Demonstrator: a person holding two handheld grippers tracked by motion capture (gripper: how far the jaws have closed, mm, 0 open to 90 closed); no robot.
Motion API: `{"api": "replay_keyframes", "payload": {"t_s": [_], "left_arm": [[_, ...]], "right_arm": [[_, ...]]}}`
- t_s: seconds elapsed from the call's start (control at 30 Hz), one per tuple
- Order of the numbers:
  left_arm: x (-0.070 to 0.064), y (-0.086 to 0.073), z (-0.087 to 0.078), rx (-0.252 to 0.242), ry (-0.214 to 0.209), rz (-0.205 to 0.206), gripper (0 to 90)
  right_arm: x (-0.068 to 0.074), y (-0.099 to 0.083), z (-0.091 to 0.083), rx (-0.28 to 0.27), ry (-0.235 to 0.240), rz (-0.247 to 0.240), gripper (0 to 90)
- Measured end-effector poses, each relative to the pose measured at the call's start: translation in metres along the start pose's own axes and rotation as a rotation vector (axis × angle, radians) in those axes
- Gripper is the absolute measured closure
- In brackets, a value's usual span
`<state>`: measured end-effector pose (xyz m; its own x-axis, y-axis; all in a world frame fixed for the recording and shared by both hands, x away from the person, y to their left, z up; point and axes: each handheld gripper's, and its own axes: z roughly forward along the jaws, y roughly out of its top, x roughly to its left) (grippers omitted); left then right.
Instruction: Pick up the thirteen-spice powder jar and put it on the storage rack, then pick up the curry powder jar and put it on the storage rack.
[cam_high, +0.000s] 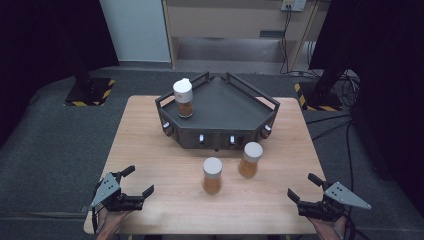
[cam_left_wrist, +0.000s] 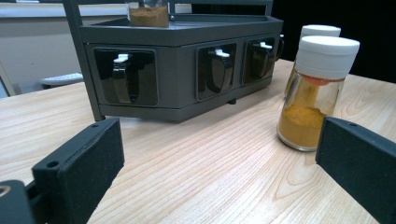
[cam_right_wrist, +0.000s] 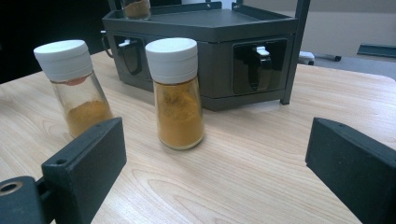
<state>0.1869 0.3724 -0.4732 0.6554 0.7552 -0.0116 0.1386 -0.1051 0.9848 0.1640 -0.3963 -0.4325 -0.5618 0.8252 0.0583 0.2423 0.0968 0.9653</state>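
Note:
Two white-capped glass spice jars of orange powder stand on the wooden table (cam_high: 145, 140): a half-full one (cam_high: 212, 175) (cam_left_wrist: 317, 93) (cam_right_wrist: 77, 88) and a fuller one (cam_high: 250, 160) (cam_left_wrist: 319, 31) (cam_right_wrist: 177, 93). A third jar (cam_high: 183, 98) (cam_left_wrist: 148, 13) (cam_right_wrist: 136, 8) stands on top of the dark grey angular rack (cam_high: 225, 107) (cam_left_wrist: 177, 70) (cam_right_wrist: 210, 42). My left gripper (cam_high: 138, 180) (cam_left_wrist: 219, 172) is open near the front left corner, apart from the jars. My right gripper (cam_high: 303, 187) (cam_right_wrist: 215, 172) is open at the front right, with nothing between its jaws.
The rack has low rails along its top and several dark front compartments with white tabs (cam_high: 201, 138). Beyond the table are two black stand bases with yellow-black tape (cam_high: 90, 91) (cam_high: 320, 95), cables on the floor and a wooden cabinet (cam_high: 225, 20).

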Motion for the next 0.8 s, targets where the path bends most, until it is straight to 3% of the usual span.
{"api": "replay_keyframes", "payload": {"t_s": [0.23, 0.8], "left_arm": [[-0.0021, 0.0019, 0.0017, 0.009, -0.014, 0.029, 0.0], [0.0013, 0.0021, 0.0046, 0.005, -0.073, 0.028, 0.0]], "right_arm": [[-0.0003, -0.0005, -0.0008, -0.003, 0.002, -0.002, 5.0], [0.0042, 0.0064, 0.0005, -0.025, 0.029, -0.003, 5.5]]}}
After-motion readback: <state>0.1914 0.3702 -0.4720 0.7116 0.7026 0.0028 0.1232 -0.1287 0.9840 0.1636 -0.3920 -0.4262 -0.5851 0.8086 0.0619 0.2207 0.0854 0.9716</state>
